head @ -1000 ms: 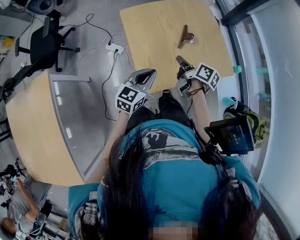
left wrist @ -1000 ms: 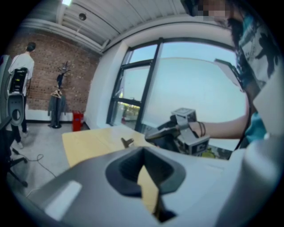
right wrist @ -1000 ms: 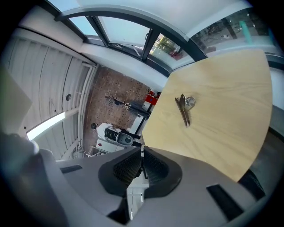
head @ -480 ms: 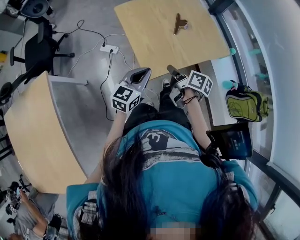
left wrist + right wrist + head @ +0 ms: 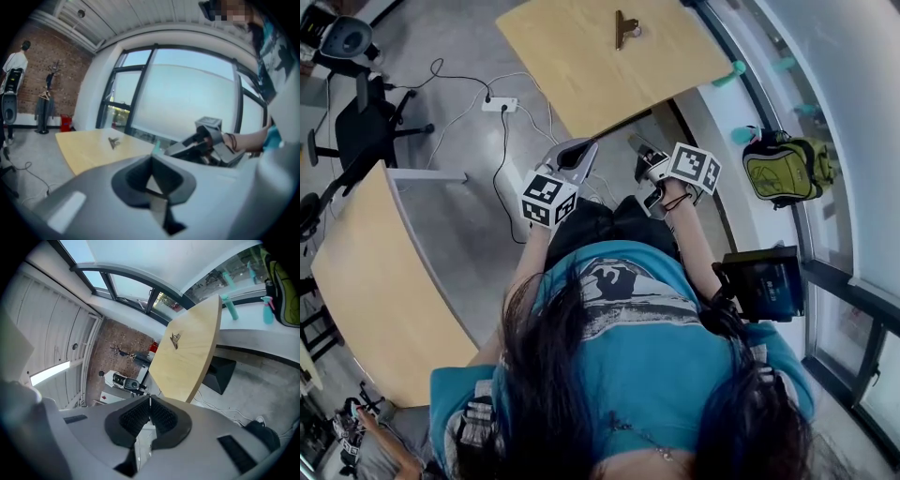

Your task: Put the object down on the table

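Wooden table (image 5: 572, 70) beside the curved window (image 5: 858, 141), clip (image 5: 624, 28) lying on it, long axis pointing away from the person (image 5: 628, 337). Well short of it, right gripper (image 5: 636, 145) slightly nearer than left gripper (image 5: 581, 152), both jaws clenched on nothing.

A light wooden surface (image 5: 572, 66) is standing ahead, and a small brown clip (image 5: 624, 28) is lying on its top, well away from the near edge. Beside it, a white power strip (image 5: 501, 104) is lying on the grey floor (image 5: 459, 216), with cables trailing.
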